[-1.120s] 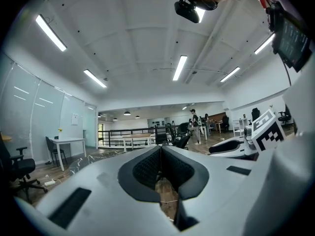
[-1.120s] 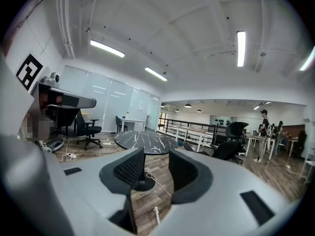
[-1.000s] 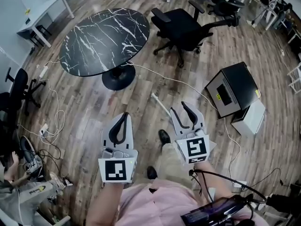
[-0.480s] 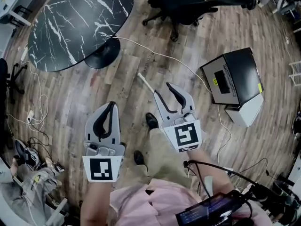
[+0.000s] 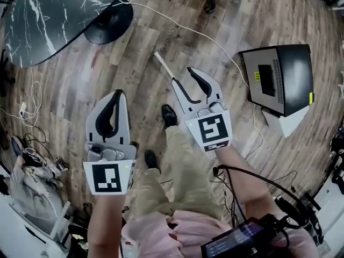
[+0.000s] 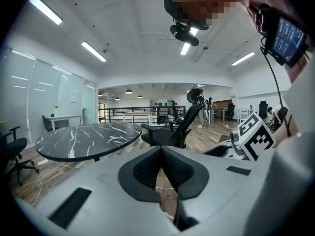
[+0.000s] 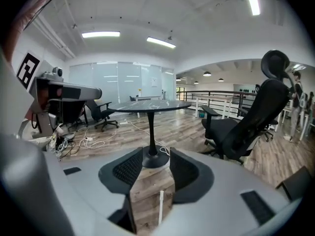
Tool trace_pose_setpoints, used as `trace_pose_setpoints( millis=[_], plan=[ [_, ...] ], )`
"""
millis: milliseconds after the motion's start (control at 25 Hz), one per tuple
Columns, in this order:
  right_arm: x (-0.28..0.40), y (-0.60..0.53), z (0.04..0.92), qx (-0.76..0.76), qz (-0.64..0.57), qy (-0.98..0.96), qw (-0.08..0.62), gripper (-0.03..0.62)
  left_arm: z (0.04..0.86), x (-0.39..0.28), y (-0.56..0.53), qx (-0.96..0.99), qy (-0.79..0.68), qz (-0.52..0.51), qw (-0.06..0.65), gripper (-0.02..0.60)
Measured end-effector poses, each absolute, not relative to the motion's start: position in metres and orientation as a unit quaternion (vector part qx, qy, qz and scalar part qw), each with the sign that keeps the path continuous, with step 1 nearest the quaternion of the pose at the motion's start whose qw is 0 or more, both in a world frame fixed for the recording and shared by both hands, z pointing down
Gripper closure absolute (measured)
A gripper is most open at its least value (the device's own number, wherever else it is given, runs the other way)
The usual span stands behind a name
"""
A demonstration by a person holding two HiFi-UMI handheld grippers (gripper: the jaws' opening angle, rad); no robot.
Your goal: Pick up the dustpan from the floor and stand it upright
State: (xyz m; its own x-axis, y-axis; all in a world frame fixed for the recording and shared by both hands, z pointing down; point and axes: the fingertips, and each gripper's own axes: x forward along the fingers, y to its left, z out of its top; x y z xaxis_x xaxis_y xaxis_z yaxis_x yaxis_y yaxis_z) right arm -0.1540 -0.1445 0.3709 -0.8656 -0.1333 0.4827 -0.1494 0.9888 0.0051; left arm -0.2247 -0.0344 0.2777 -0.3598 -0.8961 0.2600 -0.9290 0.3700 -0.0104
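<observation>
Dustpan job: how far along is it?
Nothing is done yet. A white handle, probably the dustpan's, lies on the floor ahead of the right gripper, jaws apart and empty. The left gripper is shut on nothing. Gripping, lifting and standing it upright all remain.

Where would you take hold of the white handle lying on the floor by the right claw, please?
Probably mid-shaft on the white handle, coming from above with the open right claw: it lies flat on the floor, thin and straight, in line with that claw's gap.
</observation>
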Motion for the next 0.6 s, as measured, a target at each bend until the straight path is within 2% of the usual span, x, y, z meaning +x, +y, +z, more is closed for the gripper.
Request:
trace_pose_setpoints(
  millis=[600],
  plan=[
    [-0.181,-0.168,0.570,0.047,0.029,-0.942,0.332,0.419,0.448,-0.247,-0.077,0.571,-0.799,0.101,0.161,0.569]
  ],
)
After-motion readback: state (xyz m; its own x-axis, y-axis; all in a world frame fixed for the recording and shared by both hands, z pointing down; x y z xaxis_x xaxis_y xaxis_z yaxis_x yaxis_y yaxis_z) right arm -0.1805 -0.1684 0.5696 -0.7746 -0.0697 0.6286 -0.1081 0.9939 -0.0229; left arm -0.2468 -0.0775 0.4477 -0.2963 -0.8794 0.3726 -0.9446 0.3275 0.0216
